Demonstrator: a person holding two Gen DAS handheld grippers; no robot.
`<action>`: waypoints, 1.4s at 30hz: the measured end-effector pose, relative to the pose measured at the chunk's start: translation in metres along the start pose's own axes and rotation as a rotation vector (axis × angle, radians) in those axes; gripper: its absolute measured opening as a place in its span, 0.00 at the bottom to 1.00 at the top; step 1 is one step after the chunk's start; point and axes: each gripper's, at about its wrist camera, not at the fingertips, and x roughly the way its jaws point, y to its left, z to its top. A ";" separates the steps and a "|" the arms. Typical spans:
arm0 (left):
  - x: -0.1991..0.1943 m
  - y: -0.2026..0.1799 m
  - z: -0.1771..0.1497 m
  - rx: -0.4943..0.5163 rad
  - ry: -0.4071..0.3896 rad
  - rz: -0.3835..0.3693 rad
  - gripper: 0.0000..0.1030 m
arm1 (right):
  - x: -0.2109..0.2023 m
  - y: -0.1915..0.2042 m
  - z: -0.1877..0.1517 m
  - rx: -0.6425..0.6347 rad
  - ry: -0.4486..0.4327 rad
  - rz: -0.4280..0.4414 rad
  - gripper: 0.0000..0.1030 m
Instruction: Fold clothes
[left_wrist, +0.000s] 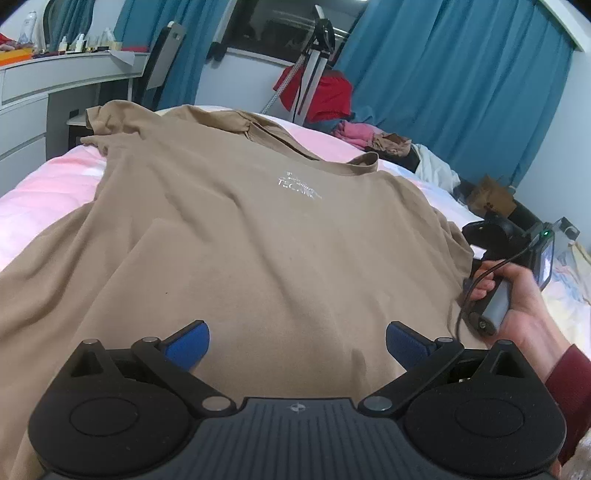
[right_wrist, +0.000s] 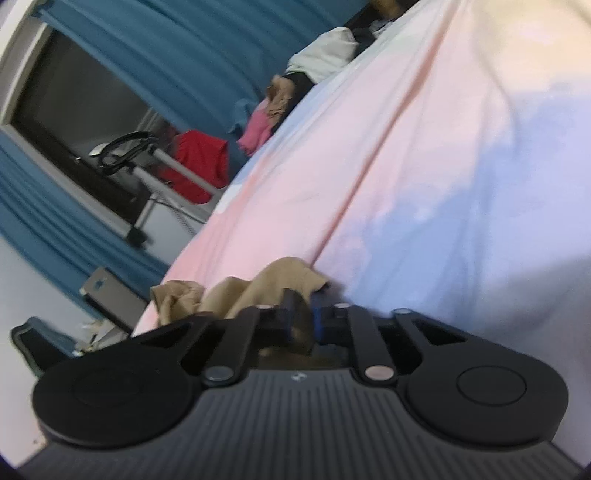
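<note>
**Tan T-shirt spread on a bed, one edge already pinched**

The right tongs (right_wrist: 301, 317) are closed on a bunched fold of the tan T-shirt (left_wrist: 258, 221), the cloth crumpled up between the blue pads (right_wrist: 318, 317). The left tongs (left_wrist: 297, 341) hover low over the shirt's near hem with their fingers wide apart, gripping nothing. The person's right hand (left_wrist: 517, 306) shows at the shirt's right edge in the left wrist view.

The step in hand looks like a side fold. To do it well, the left tongs would best take the hem on the same side, so both corners lift together and the edge travels straight across; a pinch of one layer only would drag the top cloth and leave wrinkles.

The shirt lies front up, white lettering (left_wrist: 299, 184) showing, on a bed (left_wrist: 55, 177) with a pale pink sheet. A heap of other clothes (left_wrist: 369, 136) sits at the bed's far side. Beyond are blue curtains (left_wrist: 461, 81), a white bench (left_wrist: 66, 70) with bottles, and a stand (left_wrist: 314, 70) draped with a red garment.
</note>
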 end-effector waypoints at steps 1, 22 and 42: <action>0.002 0.001 0.000 0.000 0.000 0.002 1.00 | -0.003 0.002 0.004 -0.011 -0.018 0.000 0.07; -0.014 -0.002 0.005 -0.003 -0.055 0.011 1.00 | -0.073 0.007 0.035 -0.033 -0.147 -0.148 0.48; -0.016 0.012 0.012 -0.144 -0.036 -0.009 1.00 | -0.097 0.011 -0.003 -0.028 -0.010 -0.074 0.09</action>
